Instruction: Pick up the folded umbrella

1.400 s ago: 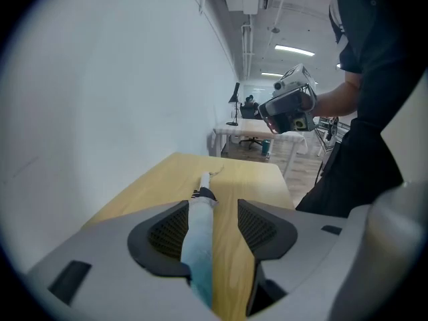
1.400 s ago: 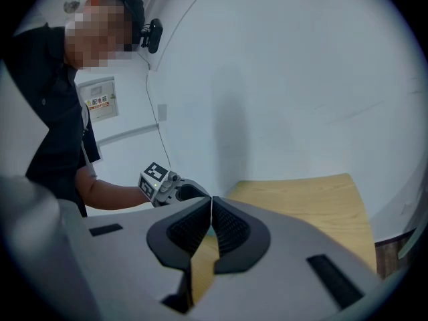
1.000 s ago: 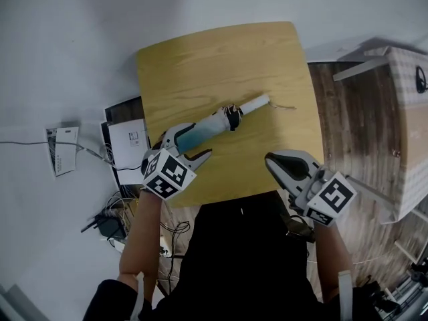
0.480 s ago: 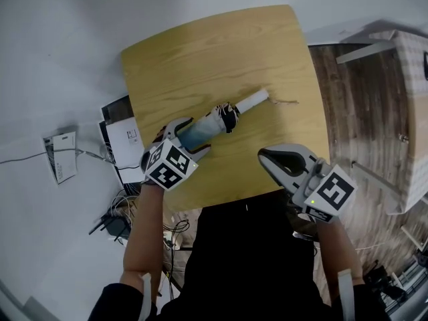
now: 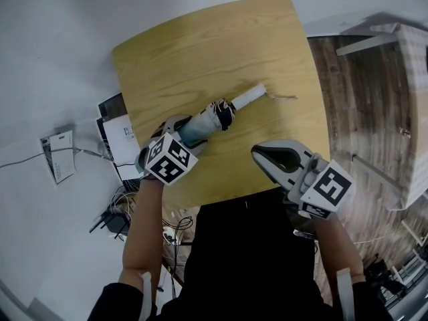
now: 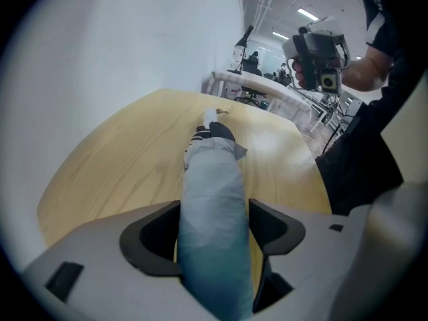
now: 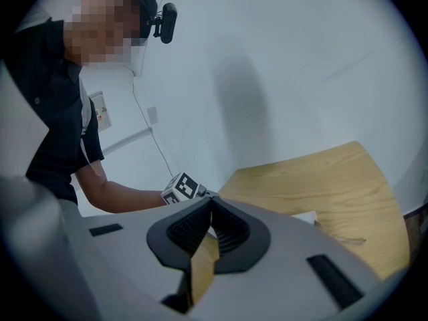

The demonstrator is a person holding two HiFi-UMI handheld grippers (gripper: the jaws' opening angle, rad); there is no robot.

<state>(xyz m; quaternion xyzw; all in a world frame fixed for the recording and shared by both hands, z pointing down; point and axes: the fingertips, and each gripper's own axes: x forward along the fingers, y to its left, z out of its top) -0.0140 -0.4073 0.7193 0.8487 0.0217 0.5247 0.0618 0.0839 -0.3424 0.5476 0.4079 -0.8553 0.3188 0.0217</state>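
Observation:
The folded umbrella lies slantwise on the wooden table: a pale blue-grey canopy, a black strap band and a white handle pointing up and right. My left gripper is shut on the canopy's lower end. In the left gripper view the umbrella fills the gap of the left gripper, and both dark pads press its sides. My right gripper hovers shut over the table's near right part, holding nothing. In the right gripper view the pads of the right gripper meet.
A thin cord trails from the handle across the table. Papers, a booklet and cables lie on the floor to the left. Pale wooden furniture stands at the right.
My left gripper's jaws, spread around the umbrella's lower end a second ago, have closed on the canopy. The right gripper stays near the table's front edge.

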